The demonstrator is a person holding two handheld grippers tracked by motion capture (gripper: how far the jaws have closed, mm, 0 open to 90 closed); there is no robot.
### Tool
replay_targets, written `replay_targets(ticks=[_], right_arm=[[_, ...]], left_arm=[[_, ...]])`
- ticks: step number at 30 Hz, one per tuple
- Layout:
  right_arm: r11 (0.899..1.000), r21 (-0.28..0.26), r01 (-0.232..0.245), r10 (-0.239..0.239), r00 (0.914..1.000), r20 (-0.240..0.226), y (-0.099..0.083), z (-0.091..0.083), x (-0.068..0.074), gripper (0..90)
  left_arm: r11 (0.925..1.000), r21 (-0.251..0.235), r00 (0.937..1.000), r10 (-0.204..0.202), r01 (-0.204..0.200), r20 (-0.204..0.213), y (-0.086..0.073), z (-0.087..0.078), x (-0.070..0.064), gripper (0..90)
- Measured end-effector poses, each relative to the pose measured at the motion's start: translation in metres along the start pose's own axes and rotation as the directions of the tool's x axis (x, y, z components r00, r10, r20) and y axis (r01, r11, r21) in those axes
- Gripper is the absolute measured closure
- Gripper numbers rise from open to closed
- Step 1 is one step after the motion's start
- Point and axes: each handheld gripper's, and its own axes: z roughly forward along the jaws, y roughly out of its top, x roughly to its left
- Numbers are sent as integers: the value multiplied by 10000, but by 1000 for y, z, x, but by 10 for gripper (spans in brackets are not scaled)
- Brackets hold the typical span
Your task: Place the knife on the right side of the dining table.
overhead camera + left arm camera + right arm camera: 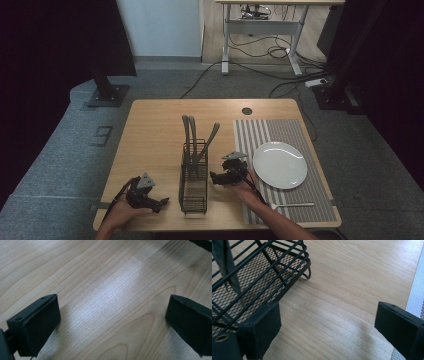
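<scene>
1. The person's left hand point(122, 207) is coming in from the near edge of the wooden table point(150, 130), wrapped around the left gripper point(161, 203), which is lying low near the front left corner and pointing across towards the wire rack point(193, 187)
2. In the left gripper view its two black jaws are standing wide apart with bare wood between them, so it is gripping nothing
3. The right hand point(240, 185) is reaching in at a slant from the lower right, its forearm crossing the striped mat point(295, 130); the right gripper point(214, 177) is pointing left at the rack, just beside its right side
4. In the right gripper view those jaws are also spread wide over bare wood, holding nothing, with the rack's mesh corner point(262, 275) sitting close by the left-hand jaw
5. The rack is standing between the two grippers, and three grey handles point(192, 135) are sticking up from its far end
6. A white plate point(280, 165) is resting on the mat to the right of the right gripper, and a single piece of cutlery point(292, 204) is lying on the mat nearer the front edge
</scene>
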Motion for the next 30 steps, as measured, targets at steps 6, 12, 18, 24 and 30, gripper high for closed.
replay_targets(ticks=[6,12,18,24,30], right_arm=[[9998,-110,-149,148,9998,-106,1,-6,-5,90],[9988,-407,-285,273,9992,-304,2,-15,-9,108],[9971,-702,-281,233,9974,-683,6,-29,-15,128],[9929,-1134,-368,277,9963,-809,10,-43,-25,136],[9891,-1359,-560,409,9930,-1111,15,-51,-33,142]], left_arm=[[10000,-1,10000,43,-43,40,1,1,1,0],[10000,0,10000,45,-45,41,1,1,1,0],[10000,1,9999,74,-74,72,1,1,1,0],[10000,-5,9999,99,-99,106,1,1,1,0],[9999,-4,9999,118,-118,114,1,1,2,0]])
